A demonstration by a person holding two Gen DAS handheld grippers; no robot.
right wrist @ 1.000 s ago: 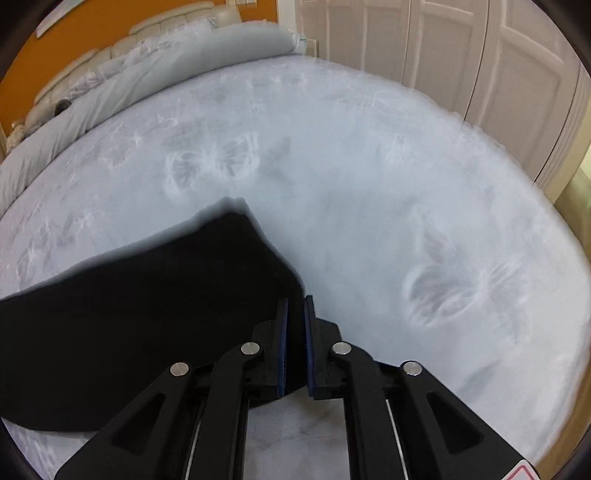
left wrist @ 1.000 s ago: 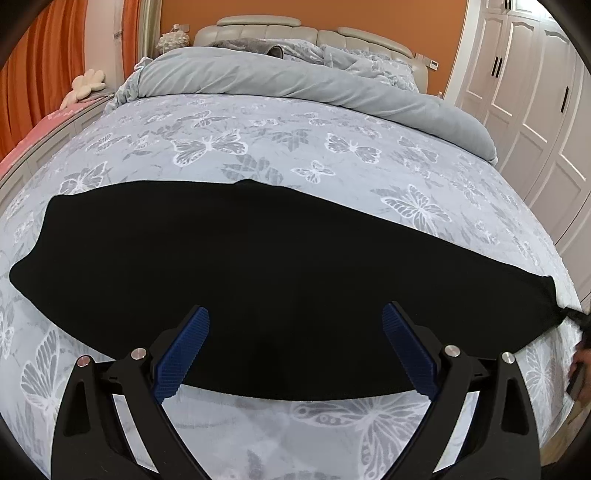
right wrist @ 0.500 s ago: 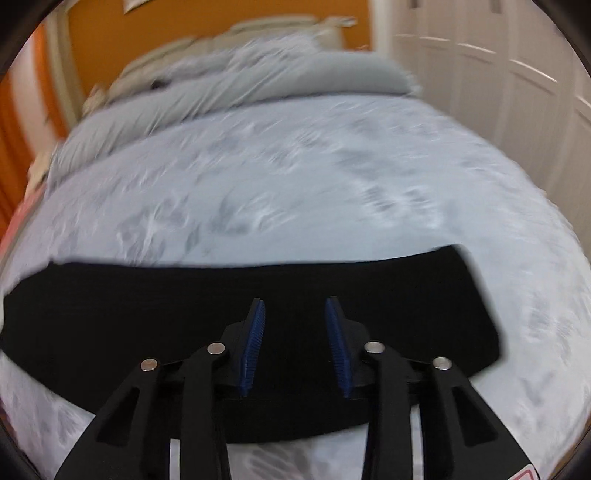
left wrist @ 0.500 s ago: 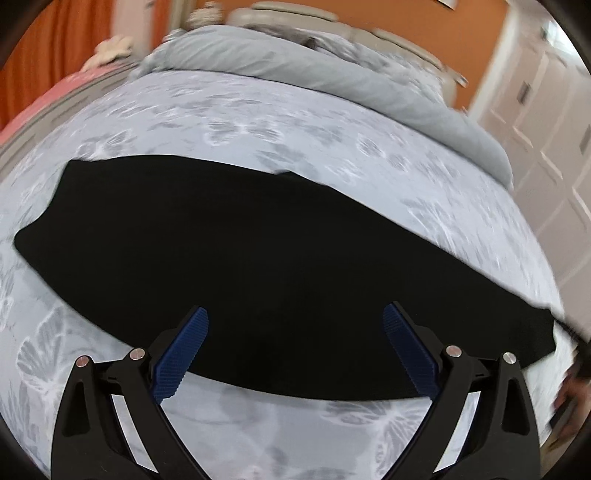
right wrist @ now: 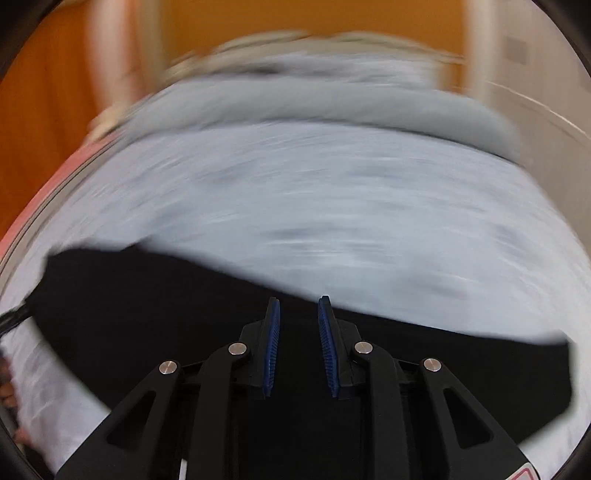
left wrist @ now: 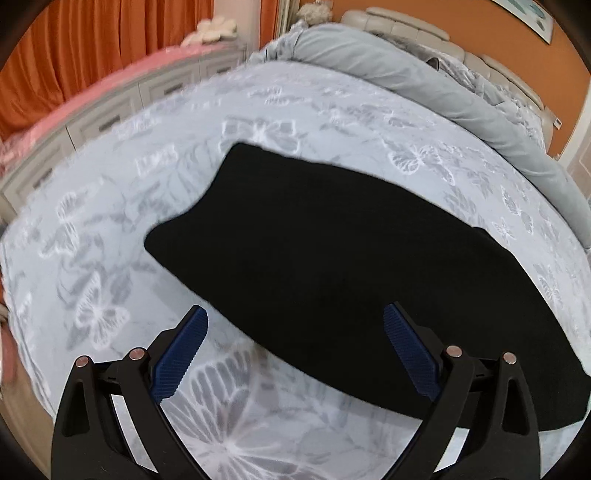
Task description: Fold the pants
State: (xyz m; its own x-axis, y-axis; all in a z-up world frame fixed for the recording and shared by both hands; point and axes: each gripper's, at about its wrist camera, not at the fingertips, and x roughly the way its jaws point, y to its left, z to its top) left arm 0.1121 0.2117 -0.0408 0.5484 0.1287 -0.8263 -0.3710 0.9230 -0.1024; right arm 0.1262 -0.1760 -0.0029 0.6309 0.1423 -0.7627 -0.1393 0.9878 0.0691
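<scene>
The black pants point(left wrist: 343, 258) lie flat in a long folded strip across the butterfly-print bedspread point(left wrist: 110, 229). My left gripper point(left wrist: 295, 325) is wide open and empty, hovering above the near edge of the pants close to their left end. In the blurred right wrist view the pants point(right wrist: 147, 314) run across the lower frame. My right gripper point(right wrist: 298, 314) is partly open with nothing between its blue pads, above the pants near their far edge.
A rolled grey duvet point(left wrist: 424, 85) lies across the head of the bed, in front of the beige headboard point(left wrist: 406, 22). Orange curtains point(left wrist: 74, 55) and a pink-topped bench point(left wrist: 92, 107) stand to the left. The bed's near edge is close below both grippers.
My right gripper let go of the pants' end, opened and swung left over the pants. My left gripper swung left toward the pants' left end and stayed open.
</scene>
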